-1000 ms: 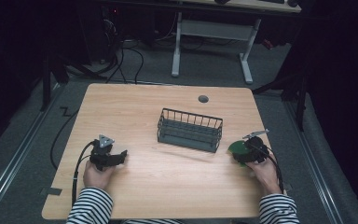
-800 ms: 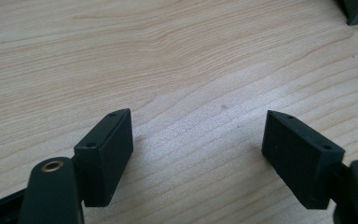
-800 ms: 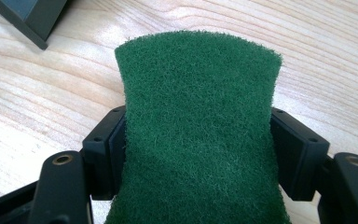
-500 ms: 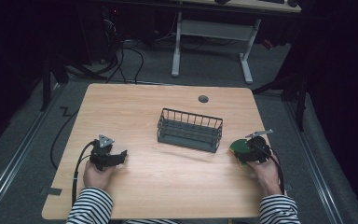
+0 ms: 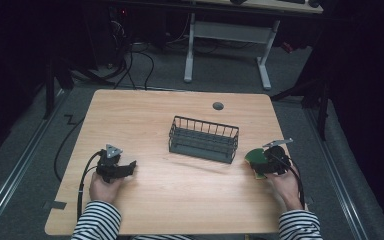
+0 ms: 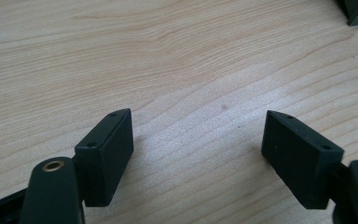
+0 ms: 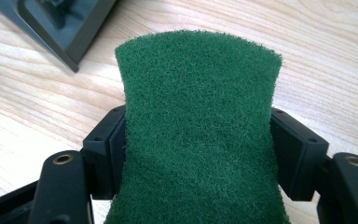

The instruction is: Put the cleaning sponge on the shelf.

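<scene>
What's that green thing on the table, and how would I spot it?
Start at the dark wire basket mid-table, then look toward its right end. There the right gripper squeezes a fuzzy green scouring pad with a yellow underside, the only colourful, soft thing on the wooden table.

Grey carpet floor (image 5: 40,135), dim room

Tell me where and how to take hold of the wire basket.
Grip the wire basket by one long top rim, coming straight down from above. It stands upright and open-topped on the table, so the thin rim wire fits between the jaws. The left gripper is open and free; the right gripper pinches the green scouring pad.
</scene>
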